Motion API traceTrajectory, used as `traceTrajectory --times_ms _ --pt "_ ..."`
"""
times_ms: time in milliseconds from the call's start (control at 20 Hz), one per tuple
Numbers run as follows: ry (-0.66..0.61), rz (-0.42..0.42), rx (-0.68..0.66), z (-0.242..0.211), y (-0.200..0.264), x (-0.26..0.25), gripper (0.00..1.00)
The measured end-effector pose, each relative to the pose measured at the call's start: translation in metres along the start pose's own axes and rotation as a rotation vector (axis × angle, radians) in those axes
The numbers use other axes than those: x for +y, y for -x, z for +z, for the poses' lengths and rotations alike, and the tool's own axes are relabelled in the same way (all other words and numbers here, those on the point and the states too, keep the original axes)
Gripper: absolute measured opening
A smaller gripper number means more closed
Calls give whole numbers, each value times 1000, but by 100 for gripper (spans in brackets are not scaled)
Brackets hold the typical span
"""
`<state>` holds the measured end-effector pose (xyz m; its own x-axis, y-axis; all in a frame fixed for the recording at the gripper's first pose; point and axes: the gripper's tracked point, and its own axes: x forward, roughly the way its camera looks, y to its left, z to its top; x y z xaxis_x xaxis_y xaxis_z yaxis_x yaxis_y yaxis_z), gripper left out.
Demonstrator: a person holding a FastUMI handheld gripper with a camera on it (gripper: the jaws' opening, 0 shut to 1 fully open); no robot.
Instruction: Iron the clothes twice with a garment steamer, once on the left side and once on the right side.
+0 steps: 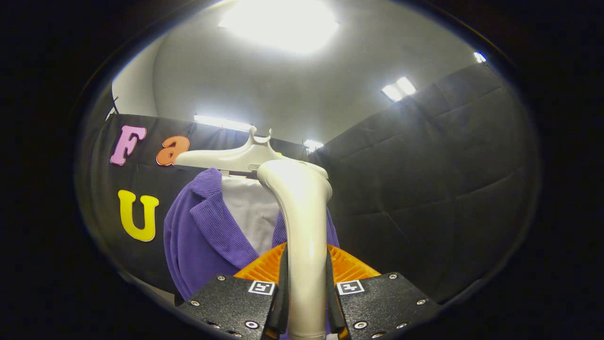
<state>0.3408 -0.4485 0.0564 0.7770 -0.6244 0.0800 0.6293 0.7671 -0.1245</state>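
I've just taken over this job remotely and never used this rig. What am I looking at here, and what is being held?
This is the gripper view: a fisheye camera riding on a hand-held gripper, looking along its two fingers. The jaws are shut on the pale handle of the steamer, which rises straight ahead between them. Beyond it a purple jacket over a white shirt hangs on a pale hanger against the booth's black wall. The ceiling lights are above.

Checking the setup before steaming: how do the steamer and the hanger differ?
The steamer stands upright, clamped between the gripper fingers; the hanger lies level beyond them. The steamer is bare; the hanger carries a purple jacket. Both are pale, glossy plastic.
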Motion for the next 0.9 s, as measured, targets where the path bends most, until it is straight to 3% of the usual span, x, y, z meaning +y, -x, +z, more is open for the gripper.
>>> traceTrajectory --times_ms 300,900 --pt "-8 14 72 -39 -21 2 33" --pt "25 31 237 -138 18 -5 33"
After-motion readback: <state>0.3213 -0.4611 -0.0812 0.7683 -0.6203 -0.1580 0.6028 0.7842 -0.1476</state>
